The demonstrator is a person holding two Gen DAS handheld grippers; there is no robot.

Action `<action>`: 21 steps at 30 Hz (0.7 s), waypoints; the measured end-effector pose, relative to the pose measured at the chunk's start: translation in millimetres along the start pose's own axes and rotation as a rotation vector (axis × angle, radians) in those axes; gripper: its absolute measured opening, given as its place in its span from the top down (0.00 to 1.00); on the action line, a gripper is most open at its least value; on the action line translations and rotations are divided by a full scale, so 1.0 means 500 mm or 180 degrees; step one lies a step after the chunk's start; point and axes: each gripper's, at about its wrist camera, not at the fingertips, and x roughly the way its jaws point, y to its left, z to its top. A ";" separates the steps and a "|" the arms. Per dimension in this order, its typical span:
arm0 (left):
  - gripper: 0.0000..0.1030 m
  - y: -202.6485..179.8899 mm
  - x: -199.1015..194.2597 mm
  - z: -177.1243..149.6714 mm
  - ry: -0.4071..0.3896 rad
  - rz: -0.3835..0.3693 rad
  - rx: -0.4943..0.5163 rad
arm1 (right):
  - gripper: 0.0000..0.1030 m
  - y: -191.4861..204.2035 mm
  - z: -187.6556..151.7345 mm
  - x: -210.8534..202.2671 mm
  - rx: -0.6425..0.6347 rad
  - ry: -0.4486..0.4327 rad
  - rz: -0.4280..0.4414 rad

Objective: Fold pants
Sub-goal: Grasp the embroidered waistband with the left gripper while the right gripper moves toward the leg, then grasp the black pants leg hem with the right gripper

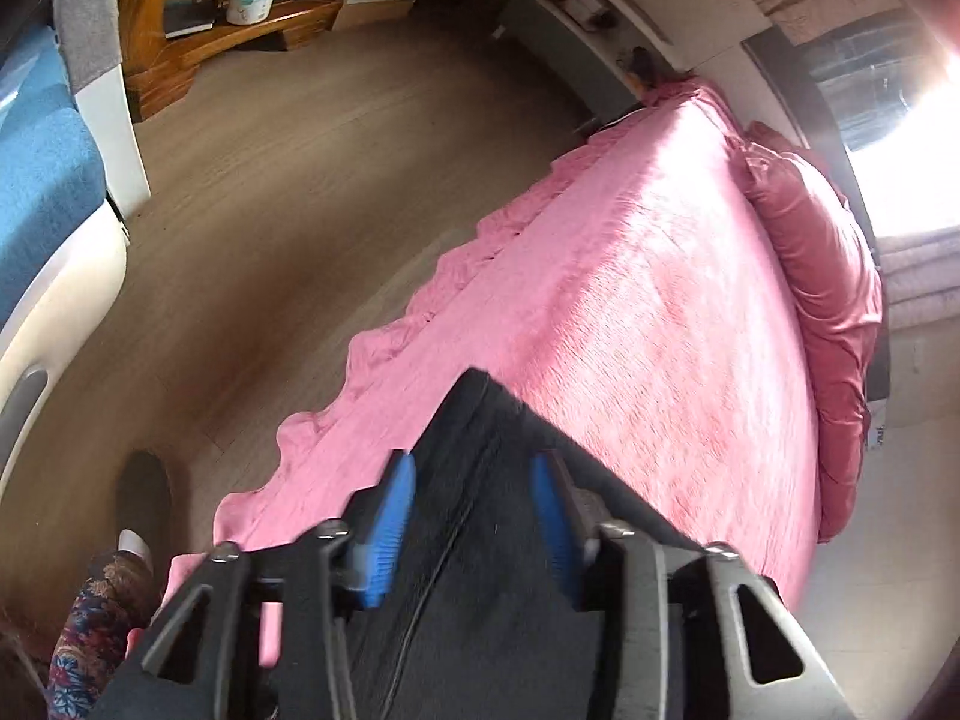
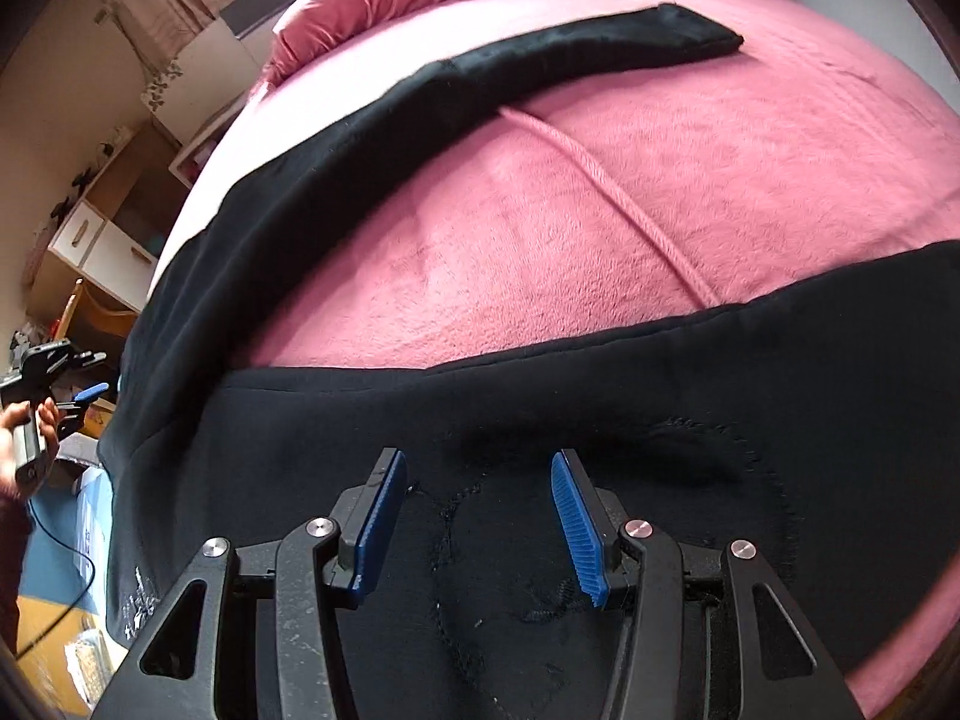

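Note:
Black pants [image 2: 660, 372] lie spread on a pink bed cover [image 2: 570, 210]. One leg [image 2: 540, 60] runs away to the far upper right, and the other goes off to the right. My right gripper [image 2: 477, 456] hovers open over the stitched seat area with nothing pinched between its blue pads. In the left wrist view, a narrow end of the pants [image 1: 480, 570] lies on the bed's near corner. My left gripper [image 1: 474, 462] stands open above it, pads clear of the cloth. The left gripper [image 2: 90, 375] also shows at the right wrist view's left edge, held in a hand [image 2: 18, 438].
A dark pink quilt [image 1: 828, 276] lies along the bed's far side. Wood floor [image 1: 300, 210] lies left of the bed's frilled edge. A blue seat [image 1: 42, 180], a wooden shelf with a teal-lidded pot [image 1: 252, 0] and the person's patterned leg [image 1: 90, 630] are nearby. A pink cord [image 2: 600, 174] crosses the cover.

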 end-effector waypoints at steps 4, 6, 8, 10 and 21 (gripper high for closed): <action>0.43 -0.011 0.042 0.027 0.0053 0.0047 -0.0011 | 0.49 0.000 0.004 0.016 0.0025 0.0051 -0.0040; 0.46 -0.020 0.061 0.033 0.0073 0.0111 -0.0006 | 0.48 0.005 0.005 0.020 0.0013 0.0056 -0.0068; 0.65 -0.026 0.064 0.032 0.0100 0.0119 0.0028 | 0.47 0.006 0.003 0.022 0.0010 0.0063 -0.0073; 0.80 -0.041 0.064 0.025 0.0079 0.0122 0.0156 | 0.47 0.009 0.002 0.024 -0.0004 0.0067 -0.0100; 0.90 -0.141 -0.176 -0.123 -0.0708 -0.0721 0.1312 | 0.46 0.015 0.004 0.003 -0.0015 0.0006 -0.0082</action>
